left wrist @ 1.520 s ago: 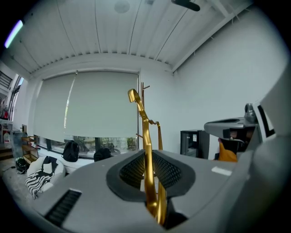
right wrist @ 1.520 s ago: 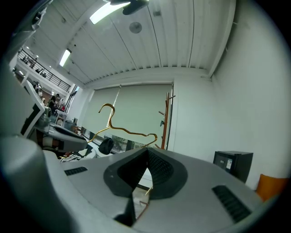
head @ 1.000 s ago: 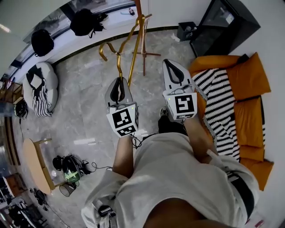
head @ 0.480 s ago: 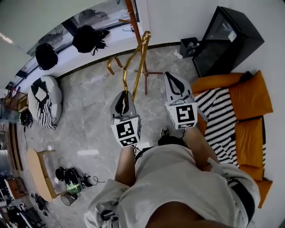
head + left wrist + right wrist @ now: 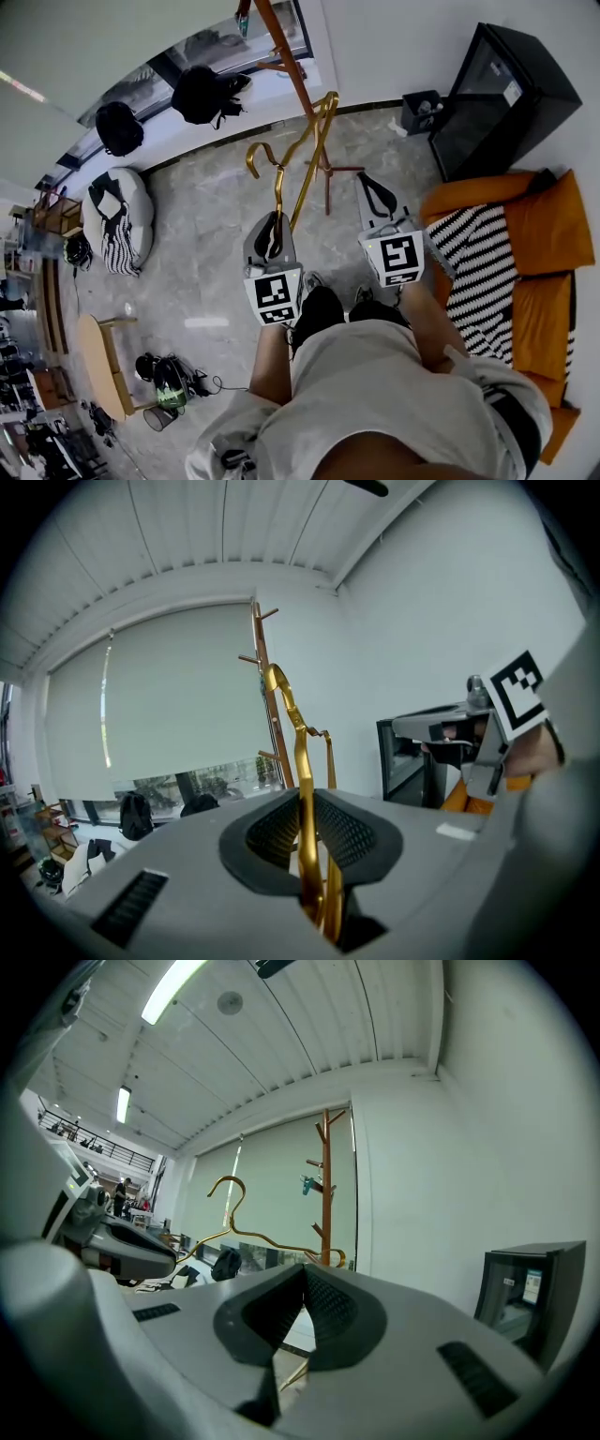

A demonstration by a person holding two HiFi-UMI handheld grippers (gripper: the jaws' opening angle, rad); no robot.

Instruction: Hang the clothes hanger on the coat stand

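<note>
Head view: hanger [image 5: 302,183] (unhung) near stand [image 5: 286,56]

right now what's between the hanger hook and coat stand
Open air: in the right gripper view the gold hanger's hook sits left of the wooden coat stand, only a small teal thing on its peg and the window blind behind.

Forearms extended forward, left tongs [image 5: 271,228] clamp the hanger [image 5: 302,761], right tongs [image 5: 303,1290] closed, seemingly empty.

Open floor [image 5: 202,234] left of the coat stand [image 5: 286,61], black cabinet [image 5: 511,94] and orange sofa [image 5: 548,225] crowding the right
</note>
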